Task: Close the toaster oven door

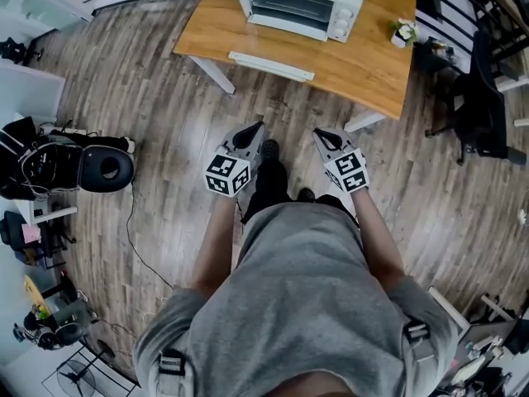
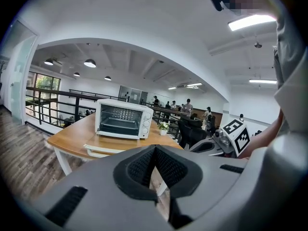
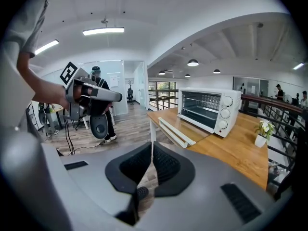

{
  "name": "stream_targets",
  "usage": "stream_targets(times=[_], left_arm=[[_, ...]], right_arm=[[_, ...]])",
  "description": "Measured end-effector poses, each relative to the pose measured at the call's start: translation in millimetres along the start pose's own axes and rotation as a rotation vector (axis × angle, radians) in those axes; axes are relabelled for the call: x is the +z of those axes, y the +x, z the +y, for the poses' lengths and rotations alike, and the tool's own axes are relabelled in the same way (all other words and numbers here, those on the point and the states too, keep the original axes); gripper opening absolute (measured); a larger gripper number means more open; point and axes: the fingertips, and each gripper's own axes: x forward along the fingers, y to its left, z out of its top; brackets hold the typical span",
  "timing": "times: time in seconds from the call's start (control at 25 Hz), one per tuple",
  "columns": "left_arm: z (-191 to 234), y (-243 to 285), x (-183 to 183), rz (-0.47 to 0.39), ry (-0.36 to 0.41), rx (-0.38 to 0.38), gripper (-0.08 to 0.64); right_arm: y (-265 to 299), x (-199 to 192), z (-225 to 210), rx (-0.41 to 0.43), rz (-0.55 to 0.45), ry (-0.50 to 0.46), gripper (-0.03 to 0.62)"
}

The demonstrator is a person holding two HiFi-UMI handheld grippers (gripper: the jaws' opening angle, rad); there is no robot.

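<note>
White toaster oven [image 1: 302, 2] stands on the wooden desk [image 1: 372, 69] at 12 o'clock, well apart from the person. Its door [image 1: 271, 65] lies dropped flat toward 6 o'clock, leaving the cavity exposed. Left tongs [image 1: 250, 132] and right tongs [image 1: 326, 137] hang low by the waist, both closed tip to tip with nothing in them. Judgement: closing not begun. Approach, contact with the door and the upward swing are all left.

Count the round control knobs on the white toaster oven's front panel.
3, stacked in one column at the right end of the white toaster oven front: top knob, middle knob, bottom knob. None appears hidden.
</note>
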Motion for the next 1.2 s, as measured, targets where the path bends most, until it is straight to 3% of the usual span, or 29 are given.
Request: stream_targets(times=[0.68, 1.2], left_arm=[[106, 65, 9, 0.083, -0.015, -0.095, 0.017], [163, 96, 15, 0.139, -0.015, -0.164, 0.017]], right_arm=[[83, 21, -50, -0.097, 0.061, 0.099, 0.014], [130, 38, -73, -0.163, 0.088, 0.167, 0.014]])
